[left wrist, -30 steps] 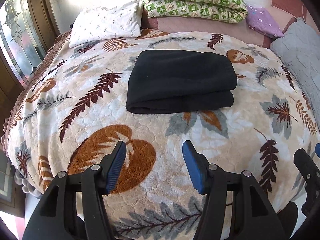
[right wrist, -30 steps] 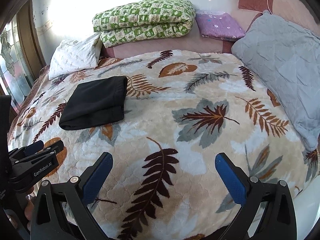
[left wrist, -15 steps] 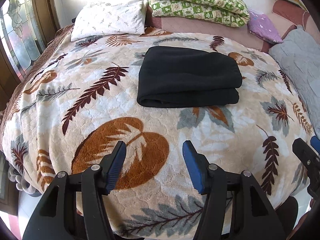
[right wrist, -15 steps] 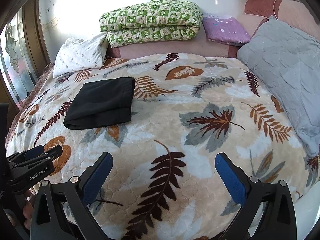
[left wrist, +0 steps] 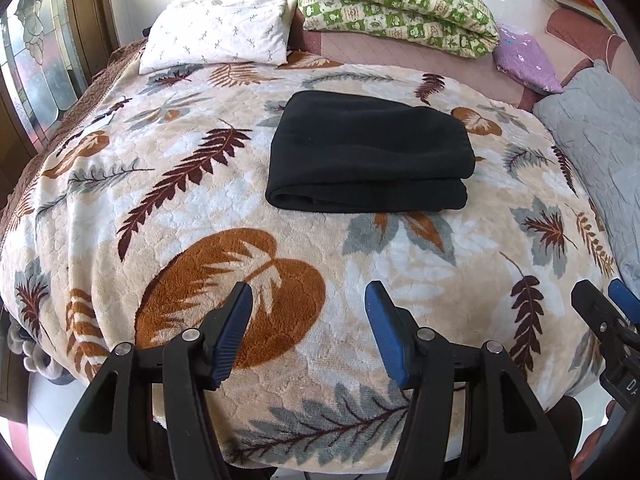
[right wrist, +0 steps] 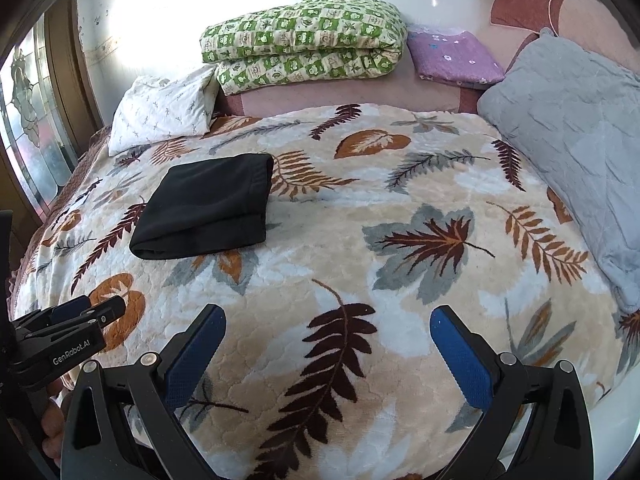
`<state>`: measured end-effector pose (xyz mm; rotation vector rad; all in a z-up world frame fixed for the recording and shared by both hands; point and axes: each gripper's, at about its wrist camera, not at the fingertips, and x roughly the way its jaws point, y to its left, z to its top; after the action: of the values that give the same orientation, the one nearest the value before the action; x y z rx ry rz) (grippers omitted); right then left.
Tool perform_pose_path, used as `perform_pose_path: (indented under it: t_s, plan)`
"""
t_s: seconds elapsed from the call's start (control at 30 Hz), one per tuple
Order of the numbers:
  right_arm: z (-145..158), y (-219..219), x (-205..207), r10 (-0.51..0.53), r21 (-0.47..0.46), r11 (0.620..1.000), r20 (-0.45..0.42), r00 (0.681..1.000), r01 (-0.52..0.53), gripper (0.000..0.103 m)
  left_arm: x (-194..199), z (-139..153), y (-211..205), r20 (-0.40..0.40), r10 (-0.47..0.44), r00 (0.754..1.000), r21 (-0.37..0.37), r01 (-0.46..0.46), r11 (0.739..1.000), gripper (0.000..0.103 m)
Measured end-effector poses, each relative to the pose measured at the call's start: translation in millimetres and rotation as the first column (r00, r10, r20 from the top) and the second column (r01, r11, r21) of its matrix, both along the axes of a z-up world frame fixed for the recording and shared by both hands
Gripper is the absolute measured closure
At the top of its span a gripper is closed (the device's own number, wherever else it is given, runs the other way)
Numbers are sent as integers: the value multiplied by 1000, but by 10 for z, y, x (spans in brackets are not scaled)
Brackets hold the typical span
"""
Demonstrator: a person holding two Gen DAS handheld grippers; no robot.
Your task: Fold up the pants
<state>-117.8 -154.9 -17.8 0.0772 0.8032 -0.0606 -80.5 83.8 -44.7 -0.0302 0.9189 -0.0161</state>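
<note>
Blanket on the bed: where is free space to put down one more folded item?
Free: the leaf blanket between the black pants and the grey quilt, and the near strip before both grippers. Crowded: the far edge, with white pillow, green quilt, purple cushion.

Bright daylight; wall [right wrist: 160,20] behind bed blown out by glare. Strong fisheye curvature, dark vignette at corners. Focus sharp; shadows soft.

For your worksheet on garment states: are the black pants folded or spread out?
Folded: the pants lie as a compact stacked rectangle, layered edges showing.
</note>
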Motion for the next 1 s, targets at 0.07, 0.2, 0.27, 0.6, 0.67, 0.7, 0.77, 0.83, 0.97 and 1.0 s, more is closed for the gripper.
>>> perform_pose_path:
  t_s: [0.07,0.2,0.27,0.6,0.67,0.7,0.77,0.83,0.97,1.0]
  plan:
    - [-2,-12,2,-2,4,1000,-1,1000,2,0,-18,33,-22,19,12,1000,15,-12,1000,45]
    - [-11,-12,-6,0,0,1000,0,1000,0,0,-42,112,-58,61,41,997,60,-44,997,22]
    - [-9,-13,-8,-1,0,1000,0,1000,1,0,-69,162,-60,100,45,994,68,-52,996,22]
    - [3,-60,-35,-9,8,1000,7,1000,9,0,-37,161,-114,62,16,998,51,-19,998,22]
    - [4,-57,-36,-9,9,1000,7,1000,9,0,-5,148,-119,37,6,999,47,-8,999,22]
    - [3,-54,-36,-10,9,1000,7,1000,10,0,-8,146,-121,34,5,999,43,-6,999,22]
    - [2,-55,-37,-11,9,1000,4,1000,11,0,-3,146,-105,28,10,1000,32,-11,999,22]
    - [-2,-58,-37,-10,8,1000,4,1000,10,0,-8,147,-88,24,9,1000,11,-9,1000,22]
    - [-1,-61,-37,-10,6,1000,3,1000,10,0,7,121,-85,-2,24,1000,8,-24,1000,22]
    - [-1,-60,-39,-9,8,1000,2,1000,9,0,14,111,-91,-10,22,1000,13,-22,1000,22]
